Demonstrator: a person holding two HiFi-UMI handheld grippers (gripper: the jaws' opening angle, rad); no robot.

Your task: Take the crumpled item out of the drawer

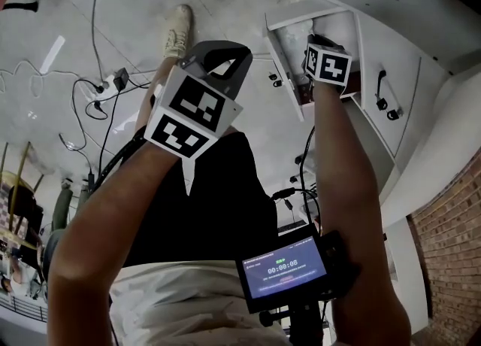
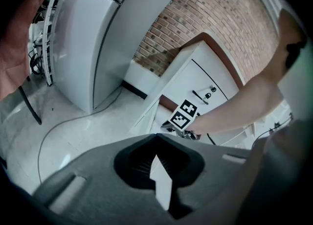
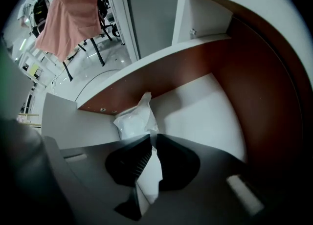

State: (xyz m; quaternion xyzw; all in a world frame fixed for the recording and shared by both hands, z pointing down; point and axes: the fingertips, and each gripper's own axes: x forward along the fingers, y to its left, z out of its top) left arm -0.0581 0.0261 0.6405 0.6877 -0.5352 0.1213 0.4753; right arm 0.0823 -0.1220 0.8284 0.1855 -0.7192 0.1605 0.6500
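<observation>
A white crumpled item lies on the white floor of the open drawer, close to its brown side wall. My right gripper reaches into that drawer, and its jaws are pinched on a fold of the item. In the head view the right gripper dips into the pulled-out drawer at the upper right; the item is hidden there. My left gripper hangs in mid-air left of the drawer, shut and holding nothing. In its own view the left gripper points toward the cabinet.
The white cabinet has dark handles on its lower fronts. Cables and a power strip lie on the tiled floor at the left, near the person's shoe. A chest-mounted screen sits low. A brick wall stands at the right.
</observation>
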